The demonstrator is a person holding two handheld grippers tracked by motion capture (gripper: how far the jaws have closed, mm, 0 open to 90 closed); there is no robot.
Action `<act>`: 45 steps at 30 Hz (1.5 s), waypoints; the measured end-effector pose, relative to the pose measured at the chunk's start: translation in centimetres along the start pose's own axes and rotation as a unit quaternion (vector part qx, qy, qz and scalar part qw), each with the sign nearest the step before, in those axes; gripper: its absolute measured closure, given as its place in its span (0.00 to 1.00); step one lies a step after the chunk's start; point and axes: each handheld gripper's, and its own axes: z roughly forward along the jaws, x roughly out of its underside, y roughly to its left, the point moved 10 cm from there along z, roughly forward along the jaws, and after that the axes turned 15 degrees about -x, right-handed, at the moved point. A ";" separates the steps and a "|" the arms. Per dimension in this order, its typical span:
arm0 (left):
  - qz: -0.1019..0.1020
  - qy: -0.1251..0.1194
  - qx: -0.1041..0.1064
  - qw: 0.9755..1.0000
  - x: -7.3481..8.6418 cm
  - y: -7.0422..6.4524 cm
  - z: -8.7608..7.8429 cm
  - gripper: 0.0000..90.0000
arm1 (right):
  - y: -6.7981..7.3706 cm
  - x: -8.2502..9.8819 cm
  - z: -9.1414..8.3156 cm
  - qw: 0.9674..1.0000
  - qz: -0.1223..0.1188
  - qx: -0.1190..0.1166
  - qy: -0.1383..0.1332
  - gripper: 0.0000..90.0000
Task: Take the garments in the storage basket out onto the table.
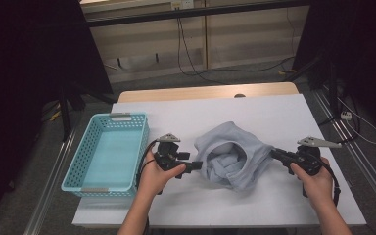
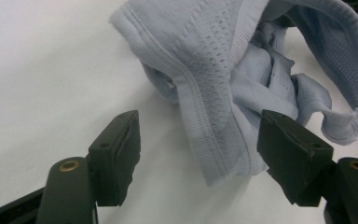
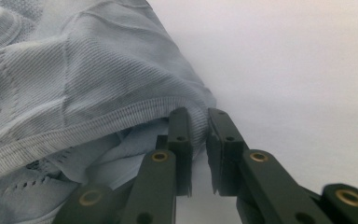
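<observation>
Garment (image 1: 232,156) between left gripper (image 2: 198,154) jaws

- A white tabletop (image 1: 284,112) with a wooden edge (image 1: 205,91) showing along its far side.
- Grey floor (image 1: 254,76) beyond, crossed by loose black cables (image 1: 188,58).
- A pale panelled wall (image 1: 245,34) at the back, under a dark rail.
- Both sides lie in deep shadow; metal rails (image 1: 54,171) flank the tabletop.
</observation>
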 end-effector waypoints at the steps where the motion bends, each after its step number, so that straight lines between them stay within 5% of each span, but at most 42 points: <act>1: 0.001 0.003 -0.001 1.000 0.1 0.0 0.0 0.33 | 0.0 0.0 0.0 1.000 0.000 0.001 0.001 0.90; 33: 0.034 0.040 0.013 0.999 1.7 -1.3 1.4 0.40 | -0.2 0.7 0.3 1.000 0.000 0.008 0.012 0.88; 41: 0.037 0.071 0.012 0.997 2.8 -1.5 2.2 0.70 | 0.1 0.6 0.3 1.000 0.002 0.001 0.011 0.86; 45: 0.028 0.065 0.005 0.997 2.3 -1.3 1.9 0.83 | 0.1 0.7 0.3 1.000 0.003 -0.001 0.012 0.86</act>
